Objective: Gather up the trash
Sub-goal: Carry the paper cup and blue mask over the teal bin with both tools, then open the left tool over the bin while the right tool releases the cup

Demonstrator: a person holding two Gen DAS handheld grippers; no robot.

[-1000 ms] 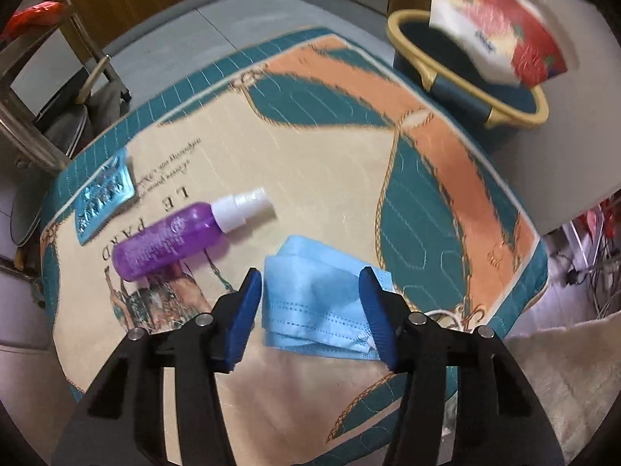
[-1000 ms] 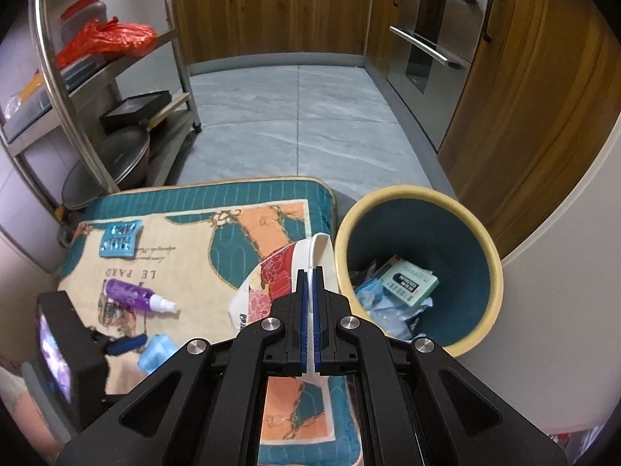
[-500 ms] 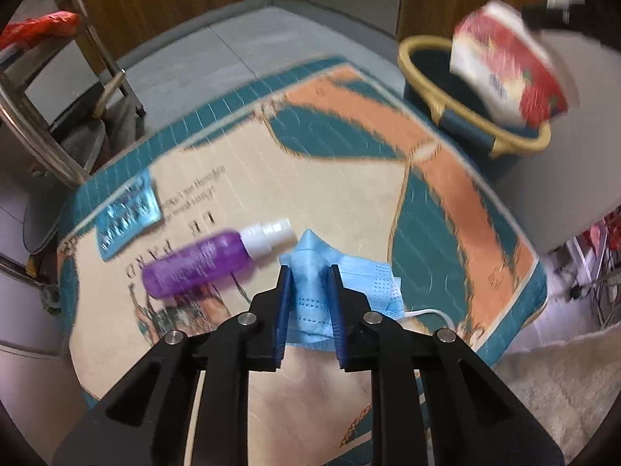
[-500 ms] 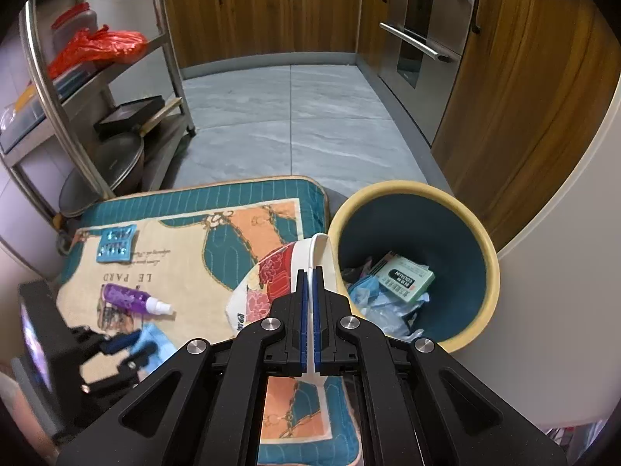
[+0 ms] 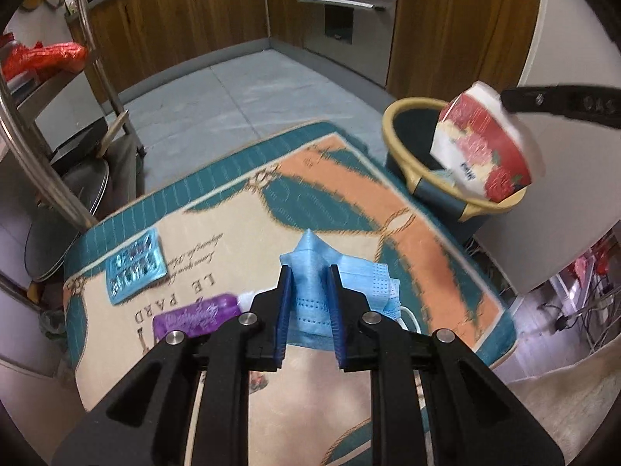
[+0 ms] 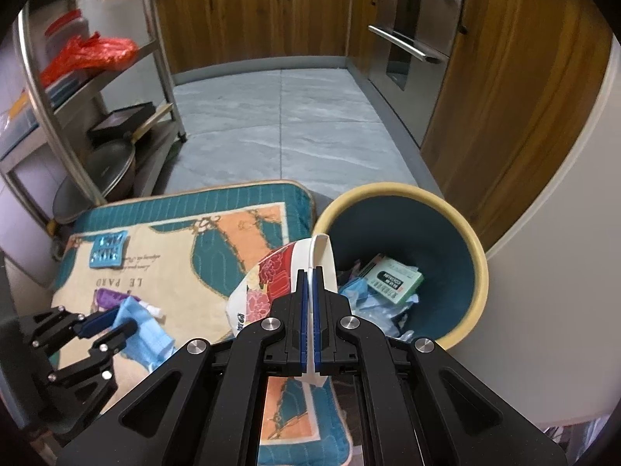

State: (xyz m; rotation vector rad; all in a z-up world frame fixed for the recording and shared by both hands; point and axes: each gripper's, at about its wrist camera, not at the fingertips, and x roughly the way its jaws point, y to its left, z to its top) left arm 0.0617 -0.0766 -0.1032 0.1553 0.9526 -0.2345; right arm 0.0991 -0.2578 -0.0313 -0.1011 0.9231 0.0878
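My left gripper (image 5: 309, 272) is shut on a blue face mask (image 5: 310, 268), which bunches up between the blue pads and hangs a little above the patterned mat (image 5: 217, 209). From the right wrist view the same left gripper (image 6: 116, 320) holds the mask (image 6: 149, 334) at the lower left. My right gripper (image 6: 310, 272) is shut on the white rim of a red floral paper bowl (image 6: 271, 275), held tilted at the edge of the teal bin with a yellow rim (image 6: 458, 233). In the left wrist view the bowl (image 5: 485, 147) hangs over that bin (image 5: 392, 124).
A purple spray bottle (image 5: 198, 316) and a blue blister pack (image 5: 134, 266) lie on the mat. The bin holds a green box (image 6: 392, 279) and blue crumpled trash. A steel rack (image 6: 42, 89) with pans stands left; wooden cabinets (image 6: 504, 89) stand right.
My left gripper closed on the blue mask and lifted it off the mat, tilting upward. The right gripper kept the bowl by the bin, nearly still.
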